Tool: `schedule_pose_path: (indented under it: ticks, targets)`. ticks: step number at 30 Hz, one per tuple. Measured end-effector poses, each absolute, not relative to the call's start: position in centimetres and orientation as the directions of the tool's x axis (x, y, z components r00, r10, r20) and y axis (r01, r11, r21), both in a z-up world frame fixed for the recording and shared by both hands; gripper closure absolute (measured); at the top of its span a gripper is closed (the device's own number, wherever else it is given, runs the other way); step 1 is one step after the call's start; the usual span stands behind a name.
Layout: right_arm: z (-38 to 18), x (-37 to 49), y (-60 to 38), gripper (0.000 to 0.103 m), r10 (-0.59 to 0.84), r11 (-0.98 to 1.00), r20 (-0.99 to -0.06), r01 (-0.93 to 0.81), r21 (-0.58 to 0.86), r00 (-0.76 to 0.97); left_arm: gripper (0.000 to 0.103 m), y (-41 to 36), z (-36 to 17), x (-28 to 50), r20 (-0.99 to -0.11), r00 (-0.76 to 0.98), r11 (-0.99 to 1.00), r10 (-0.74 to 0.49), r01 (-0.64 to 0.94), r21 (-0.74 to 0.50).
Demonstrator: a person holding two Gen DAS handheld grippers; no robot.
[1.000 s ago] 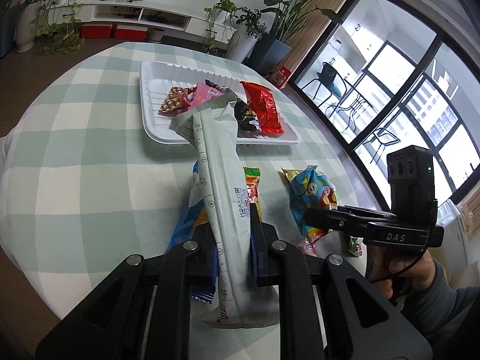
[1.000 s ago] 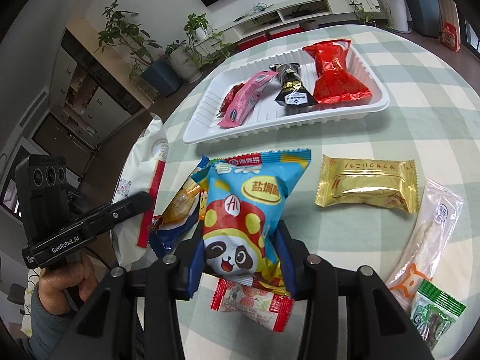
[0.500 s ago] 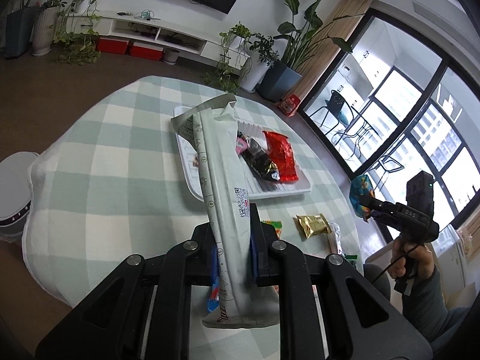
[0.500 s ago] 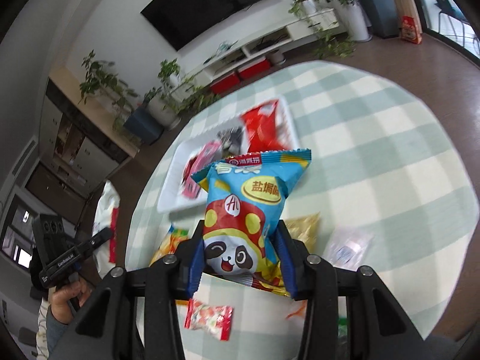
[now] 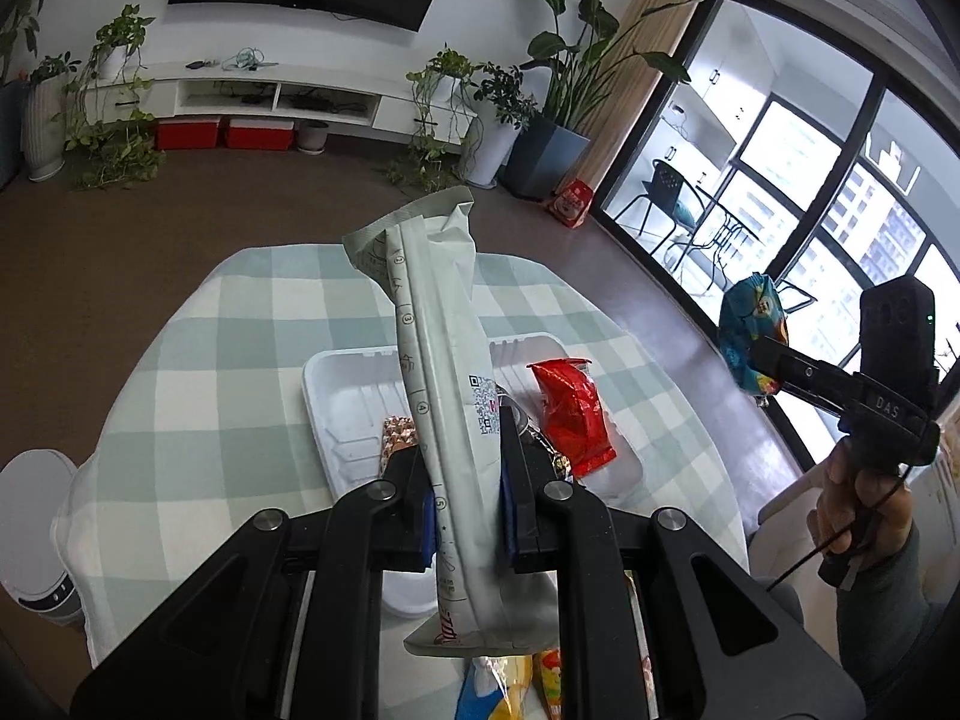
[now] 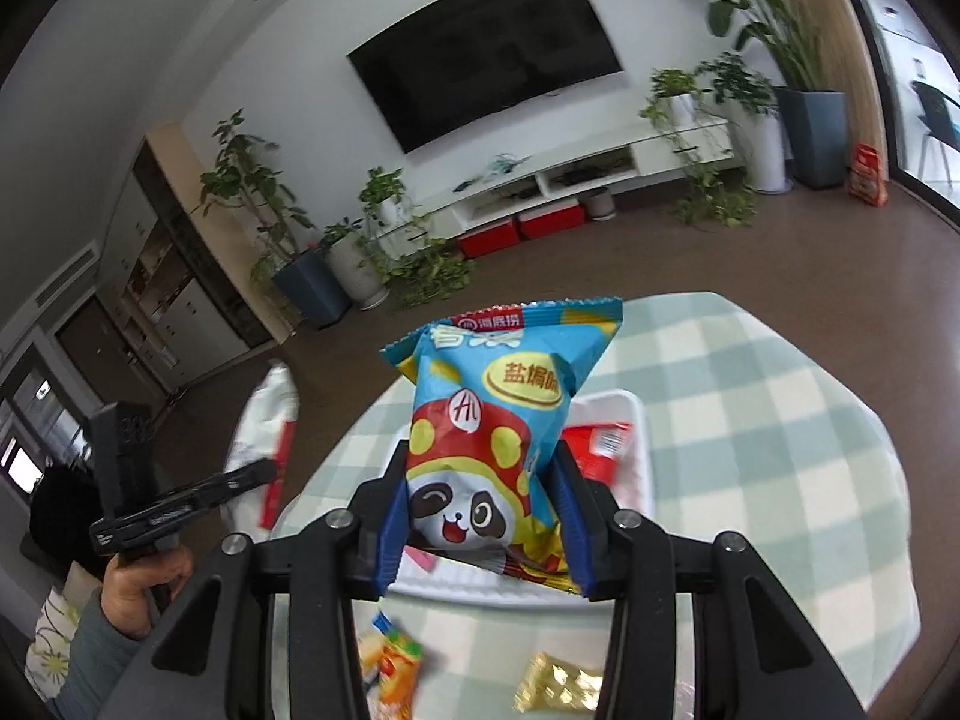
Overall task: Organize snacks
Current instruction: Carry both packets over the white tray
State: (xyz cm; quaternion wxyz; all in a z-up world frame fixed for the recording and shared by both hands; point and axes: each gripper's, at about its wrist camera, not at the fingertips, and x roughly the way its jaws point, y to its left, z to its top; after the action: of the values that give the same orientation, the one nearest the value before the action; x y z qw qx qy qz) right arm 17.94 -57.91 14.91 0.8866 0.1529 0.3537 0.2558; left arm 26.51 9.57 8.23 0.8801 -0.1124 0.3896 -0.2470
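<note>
My left gripper [image 5: 465, 468] is shut on a long pale green snack packet [image 5: 441, 372] and holds it high above the table. My right gripper [image 6: 480, 498] is shut on a blue panda snack bag [image 6: 486, 438], also lifted high; the bag also shows in the left wrist view [image 5: 747, 333]. Below lies the white tray [image 5: 342, 396] with a red packet [image 5: 573, 408] and a foil packet [image 5: 399, 435] in it. The tray also shows in the right wrist view [image 6: 636, 456].
The round table has a green checked cloth [image 5: 216, 360]. Loose snacks lie on it near me: an orange packet [image 6: 396, 672] and a gold packet [image 6: 558, 684]. A white bin [image 5: 36, 534] stands at the left. Plants and a TV stand line the far wall.
Both grippers have risen well above the table with their snacks. The table and tray now look smaller and lower in both views.
</note>
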Motion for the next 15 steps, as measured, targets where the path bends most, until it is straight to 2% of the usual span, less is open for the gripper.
schedule_pose_path:
  ticks: [7, 15]
  targets:
    - [10.9, 22.7, -51.2, 0.057, 0.568, 0.822, -0.644, -0.389, 0.415, 0.513, 0.09, 6.9, 3.5, 30.9, -0.688, 0.512, 0.858, -0.514, 0.323, -0.4]
    - [5.2, 24.0, -48.5, 0.057, 0.521, 0.843, -0.741, -0.392, 0.368, 0.423, 0.09, 5.8, -1.9, 32.6, -0.736, 0.472, 0.873, -0.486, 0.295, -0.388]
